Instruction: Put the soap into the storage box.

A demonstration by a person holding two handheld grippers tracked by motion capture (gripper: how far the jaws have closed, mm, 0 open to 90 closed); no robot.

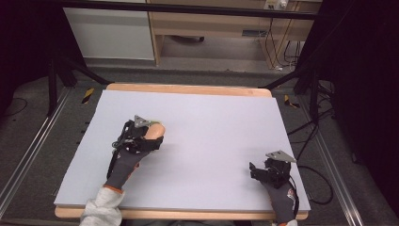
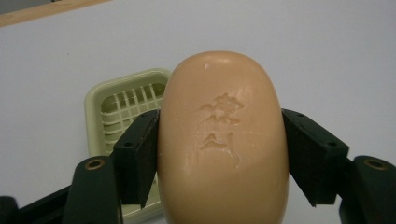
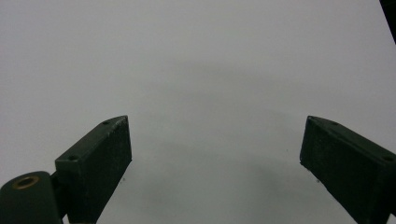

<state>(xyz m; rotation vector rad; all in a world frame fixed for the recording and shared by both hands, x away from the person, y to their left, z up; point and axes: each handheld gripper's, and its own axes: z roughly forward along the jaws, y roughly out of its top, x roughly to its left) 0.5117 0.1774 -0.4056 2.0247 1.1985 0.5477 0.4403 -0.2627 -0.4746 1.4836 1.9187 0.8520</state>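
The left gripper (image 2: 219,154) has its two black jaws clamped on the long sides of a peach-coloured bar of soap (image 2: 223,140), one pad pressed flat against each flank. The bar is oval and smooth, and its upper face, turned to the gripper's camera, carries an embossed stamp of a few raised figures. It stands out beyond the jaws, its rounded far end well past the pads.

Just behind and below the soap, on the left in the left gripper view, sits a pale green soap dish (image 2: 119,100) with a slatted grid floor and a raised rim; the bar covers the dish's right part, and whether soap and dish touch I cannot tell. From the high view the same grip shows at the left middle of the table, the soap (image 1: 156,131) pointing away from the person's gloved hand, with a sliver of the green dish (image 1: 154,122) peeking out past it.

The right gripper (image 3: 215,154) has its jaws spread wide with nothing between them, only bare pale grey tabletop (image 3: 210,70) under them. In the high view it rests near the front right corner of the table (image 1: 211,117), well apart from the soap, held in a dark gloved hand (image 1: 282,197)
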